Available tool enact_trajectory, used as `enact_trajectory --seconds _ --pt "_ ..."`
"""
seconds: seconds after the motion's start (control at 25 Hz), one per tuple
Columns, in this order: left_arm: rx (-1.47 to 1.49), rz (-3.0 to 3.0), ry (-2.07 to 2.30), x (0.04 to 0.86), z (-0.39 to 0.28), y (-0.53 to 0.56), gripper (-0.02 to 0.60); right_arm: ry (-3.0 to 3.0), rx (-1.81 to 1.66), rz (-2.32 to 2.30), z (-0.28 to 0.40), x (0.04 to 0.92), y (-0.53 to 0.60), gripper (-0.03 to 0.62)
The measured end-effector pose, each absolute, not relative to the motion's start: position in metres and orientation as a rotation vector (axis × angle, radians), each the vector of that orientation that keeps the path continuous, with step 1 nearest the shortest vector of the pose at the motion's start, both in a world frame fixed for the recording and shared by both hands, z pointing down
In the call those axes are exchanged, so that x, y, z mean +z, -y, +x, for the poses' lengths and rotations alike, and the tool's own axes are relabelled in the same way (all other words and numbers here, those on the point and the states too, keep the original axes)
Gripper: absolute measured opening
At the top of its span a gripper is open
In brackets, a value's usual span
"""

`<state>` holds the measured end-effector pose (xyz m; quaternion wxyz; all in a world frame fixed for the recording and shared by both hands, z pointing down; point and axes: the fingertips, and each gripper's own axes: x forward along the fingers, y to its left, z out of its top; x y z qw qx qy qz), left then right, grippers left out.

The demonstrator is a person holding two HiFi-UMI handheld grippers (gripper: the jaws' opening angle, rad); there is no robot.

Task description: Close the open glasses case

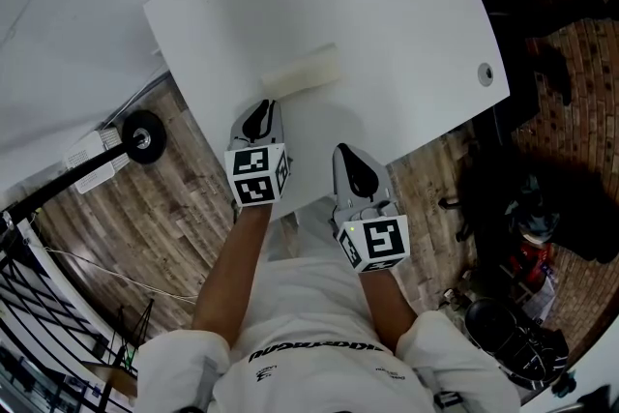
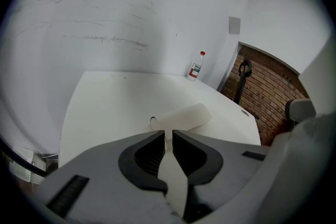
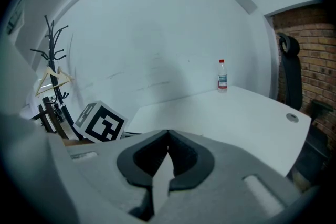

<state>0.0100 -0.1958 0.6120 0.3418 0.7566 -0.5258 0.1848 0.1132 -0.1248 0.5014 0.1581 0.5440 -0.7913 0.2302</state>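
A cream glasses case (image 1: 302, 70) lies on the white table (image 1: 406, 24), long side across, and its lid looks down. In the left gripper view the case (image 2: 181, 117) sits just beyond my jaws, with a small dark spot at its left end. My left gripper (image 1: 260, 108) hovers just short of the case's near left end, apart from it. Its jaws (image 2: 169, 136) stand almost together, with only a thin slit and nothing between them. My right gripper (image 1: 349, 156) is over the table's near edge, behind and right of the case. It (image 3: 168, 137) is shut and empty.
A small bottle (image 2: 196, 66) stands at the table's far edge, also in the right gripper view (image 3: 222, 76). A round cable grommet (image 1: 486, 72) sits near the right edge. Wooden floor, a black stand (image 1: 143, 135) at the left and dark bags (image 1: 542, 208) at the right surround the table.
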Motion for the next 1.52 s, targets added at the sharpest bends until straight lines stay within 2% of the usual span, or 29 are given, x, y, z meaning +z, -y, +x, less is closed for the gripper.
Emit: enact_trajectory --seconds 0.44,1.16,1.52 --pt "0.448 2.046 1.401 0.552 0.005 0.182 -0.002 2.311 0.611 1.61 0.112 0.456 0.117 -0.003" --pt "0.275 2.279 1.443 0.361 0.006 0.128 -0.003 2.443 0.458 1.642 0.103 0.331 0.103 -0.003" --pt "0.237 2.389 1.497 0.301 0.007 0.102 -0.002 2.49 0.376 1.632 0.1 0.288 0.09 -0.003"
